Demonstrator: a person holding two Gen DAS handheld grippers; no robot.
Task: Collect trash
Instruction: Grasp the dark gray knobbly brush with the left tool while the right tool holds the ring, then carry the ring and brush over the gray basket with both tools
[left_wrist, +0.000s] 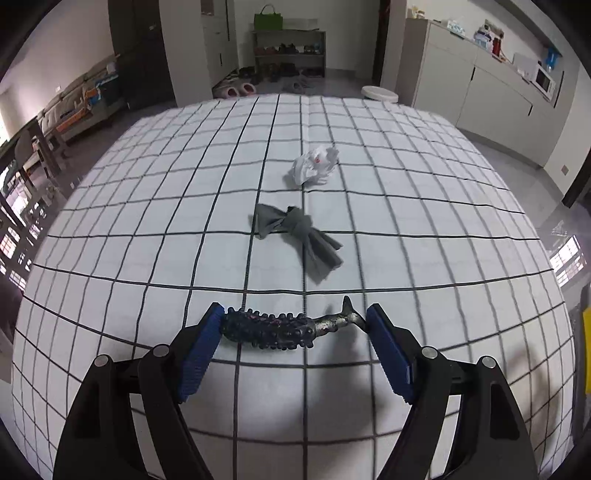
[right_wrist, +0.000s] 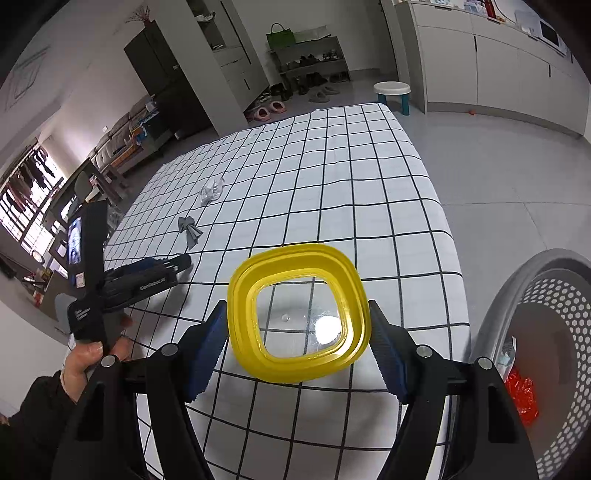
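Between the blue pads of the left claw (left_wrist: 295, 325), on the checked tabletop (left_wrist: 110, 258): one dark knobbly toy fish (left_wrist: 280, 328), long axis crosswise, running pad to pad. Its studded end touches the left pad; its pale tail end lies just beside the right pad. Claw spread wide, not yet pinching. Judged the next grasp: a close across this length would catch the fish end-on, so a turn of the wrist may serve better.

Beyond the fish, away from the left claw: one grey knotted rag (left_wrist: 297, 236), lying slantwise, near the middle of the tabletop. Further beyond the rag: one crumpled white paper wad (left_wrist: 316, 166) with a small red mark. Both well apart from the fish and nearer the left claw than the right.

Right of the fish, as the right wrist view shows: one yellow-rimmed container lid (right_wrist: 299, 314) with a clear centre, standing between the pads of the right claw (right_wrist: 297, 325). Both pads reach the yellow rim at its sides; the claw appears to pinch the lid, though contact on the right side is hard to confirm.

Right of the lid, off the tabletop edge: one grey perforated basket (right_wrist: 517, 280), holding one red crinkled wrapper (right_wrist: 519, 391) and something pale, unclear. Judged the drop point; nearer the right claw.

Count: three loose pieces on the tabletop, one lid held, one basket.
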